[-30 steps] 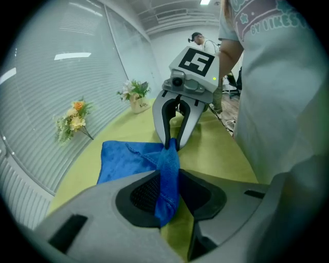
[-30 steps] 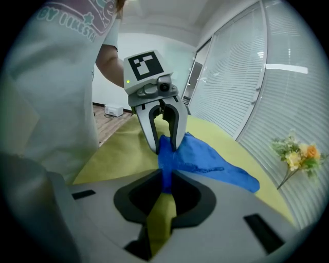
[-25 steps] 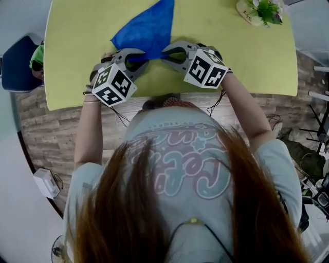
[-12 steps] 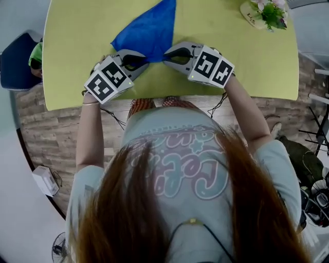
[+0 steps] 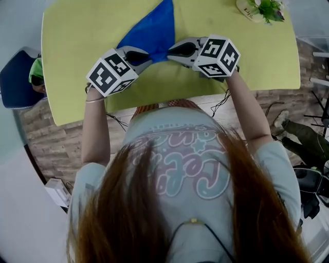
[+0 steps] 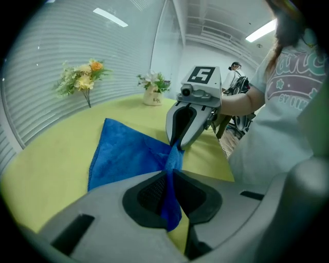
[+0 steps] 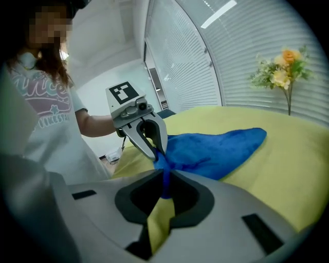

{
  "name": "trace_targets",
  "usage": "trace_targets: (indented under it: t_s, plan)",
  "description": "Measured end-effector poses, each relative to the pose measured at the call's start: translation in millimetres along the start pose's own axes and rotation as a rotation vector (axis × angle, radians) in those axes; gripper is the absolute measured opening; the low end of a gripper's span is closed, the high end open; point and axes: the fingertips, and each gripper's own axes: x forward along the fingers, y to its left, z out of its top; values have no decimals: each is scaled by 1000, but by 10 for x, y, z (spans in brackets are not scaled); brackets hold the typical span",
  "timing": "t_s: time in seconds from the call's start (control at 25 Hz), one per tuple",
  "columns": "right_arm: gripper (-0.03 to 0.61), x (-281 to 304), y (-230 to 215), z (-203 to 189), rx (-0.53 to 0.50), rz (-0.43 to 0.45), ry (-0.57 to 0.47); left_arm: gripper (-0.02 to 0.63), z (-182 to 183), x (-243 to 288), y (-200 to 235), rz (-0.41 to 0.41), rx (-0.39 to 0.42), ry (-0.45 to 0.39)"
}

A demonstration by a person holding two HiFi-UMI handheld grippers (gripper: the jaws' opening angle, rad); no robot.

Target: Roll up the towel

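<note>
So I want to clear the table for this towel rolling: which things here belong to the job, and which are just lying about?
In the job:
- towel
- left claw, shut on the towel's near end
- right claw, shut on the same end

Lying about:
- potted flowers, at the far corner
- flower bunch

Bright, even ceiling-strip light – gripper views bulge, corners black, nearest edges perhaps slightly soft.
</note>
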Motion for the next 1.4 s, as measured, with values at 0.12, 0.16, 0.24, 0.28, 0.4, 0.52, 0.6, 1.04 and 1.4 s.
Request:
trace_targets:
  t_s: [0.12, 0.16, 0.24, 0.28, 0.4, 0.52, 0.6, 1.04, 1.4]
  plan:
    - [41, 9, -52, 22, 12, -22, 5, 38, 11, 5, 52, -3, 7, 10]
    - [42, 11, -68, 23, 4, -35, 7, 38, 14, 10, 62, 0, 19, 15]
    - [46, 9, -98, 19, -23, -63, 12, 38, 21, 26, 76, 7, 51, 19]
    - [49, 7, -108, 13, -36, -76, 14, 38, 23, 33, 79, 8, 67, 18]
    - [54, 9, -124, 1, -46, -98, 17, 40, 31, 33, 93, 16, 113, 7]
    - [61, 19, -150, -5, -61, -121, 25, 48, 42, 26, 115, 39, 162, 3]
    - [66, 19, -172, -12, -74, -139, 31, 76, 55, 25, 150, 64, 180, -9]
    - [106, -5, -173, 66, -355, -267, -27, 169, 27, -33, 303, 137, 163, -54]
    - [55, 21, -92, 62, -519, -243, -5, 170, 37, -22, 316, 136, 174, -48]
